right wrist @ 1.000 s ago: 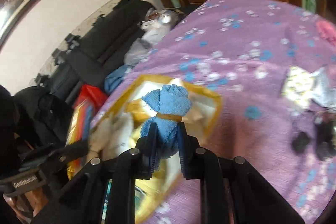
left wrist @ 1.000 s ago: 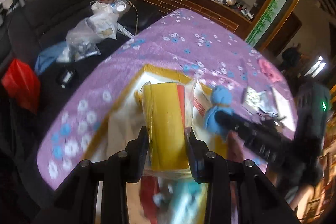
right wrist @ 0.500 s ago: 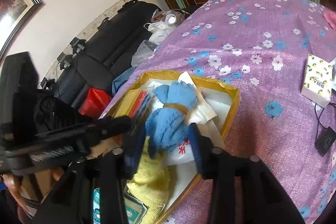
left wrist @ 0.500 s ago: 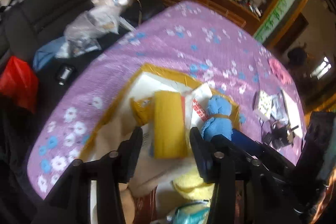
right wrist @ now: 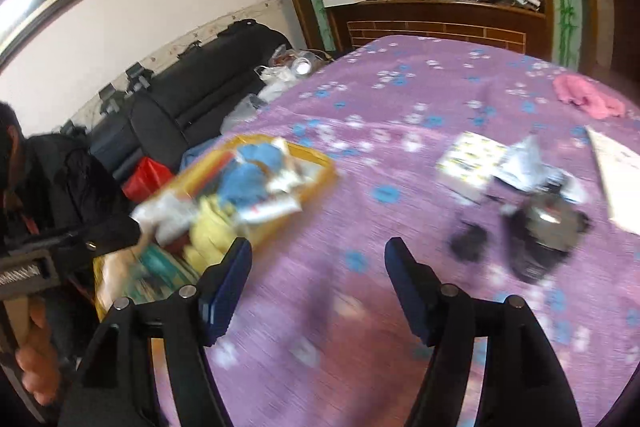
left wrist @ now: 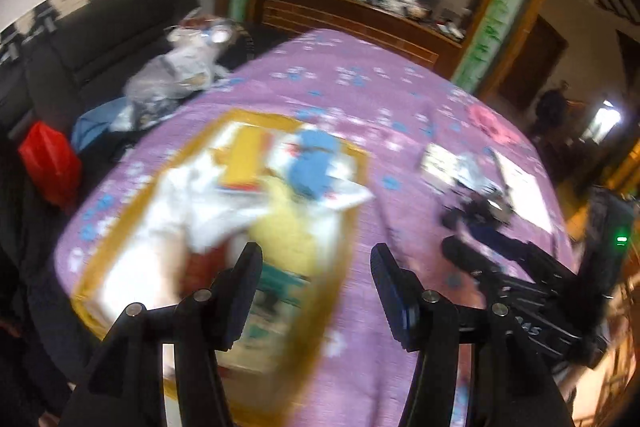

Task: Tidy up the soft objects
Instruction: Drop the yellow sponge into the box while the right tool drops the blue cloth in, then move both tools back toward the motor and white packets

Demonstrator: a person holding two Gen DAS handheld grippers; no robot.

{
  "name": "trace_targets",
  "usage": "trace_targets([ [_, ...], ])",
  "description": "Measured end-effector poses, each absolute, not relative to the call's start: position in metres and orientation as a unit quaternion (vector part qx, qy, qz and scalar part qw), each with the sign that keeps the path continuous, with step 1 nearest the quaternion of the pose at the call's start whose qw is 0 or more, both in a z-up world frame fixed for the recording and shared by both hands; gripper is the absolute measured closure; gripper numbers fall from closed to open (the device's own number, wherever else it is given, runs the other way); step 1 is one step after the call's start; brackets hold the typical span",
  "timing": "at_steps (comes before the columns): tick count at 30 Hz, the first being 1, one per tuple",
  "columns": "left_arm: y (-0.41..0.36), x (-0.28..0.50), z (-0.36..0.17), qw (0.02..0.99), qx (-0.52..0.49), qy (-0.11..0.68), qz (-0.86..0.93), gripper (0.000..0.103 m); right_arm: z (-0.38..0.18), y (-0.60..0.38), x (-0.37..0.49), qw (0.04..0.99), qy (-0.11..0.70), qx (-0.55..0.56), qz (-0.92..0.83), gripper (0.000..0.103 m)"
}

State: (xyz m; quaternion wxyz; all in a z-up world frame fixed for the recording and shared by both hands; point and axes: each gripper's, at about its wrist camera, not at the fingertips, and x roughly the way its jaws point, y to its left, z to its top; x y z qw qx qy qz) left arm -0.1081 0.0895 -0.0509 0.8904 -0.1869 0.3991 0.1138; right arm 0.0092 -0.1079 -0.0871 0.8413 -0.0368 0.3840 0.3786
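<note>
Here we hold both tools above the purple cloth [right wrist: 400, 155], fingers spread wide and gripping nothing: the left gripper [left wrist: 316, 283] over the yellow tray [left wrist: 352, 163], the right gripper [right wrist: 318, 279] beside it. The blue towel [right wrist: 252, 171] lies in the tray.

Lying in a shallow yellow-rimmed tray [right wrist: 320, 163] on the purple flowered bed: blue towel roll [right wrist: 250, 173] banded at the middle, resting on white packets near the far end [left wrist: 316, 163]; yellow flat packet [left wrist: 246, 159] just left of it; pale yellow cloth [right wrist: 210, 231] crumpled nearer, touching the roll's packets. Well apart, near the bed's far right edge, pink cloth [right wrist: 586, 99] bunched loosely. All blurred.
</note>
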Motion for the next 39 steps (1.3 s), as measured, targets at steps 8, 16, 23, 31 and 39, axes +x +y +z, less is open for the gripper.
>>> trace_targets([
  [8,0.050,-0.092,-0.058,0.888,-0.172,0.419,0.084,0.044,-0.129,-0.145,0.035,0.819,0.442,-0.001,0.367,0.035],
  [16,0.041,-0.086,-0.063,0.890,-0.172,0.412,0.094,0.044,-0.127,-0.144,0.028,0.810,0.443,0.003,0.384,0.034],
  [23,0.039,-0.084,-0.060,0.888,-0.182,0.413,0.087,0.044,-0.114,-0.156,0.028,0.800,0.428,0.051,0.419,0.034],
  [31,0.037,-0.084,-0.053,0.891,-0.179,0.411,0.075,0.044,-0.047,-0.175,0.056,0.819,0.411,0.048,0.398,0.032],
  [39,0.034,-0.072,-0.058,0.886,-0.179,0.421,0.074,0.044,-0.052,-0.206,0.149,0.861,0.416,0.101,0.275,0.020],
])
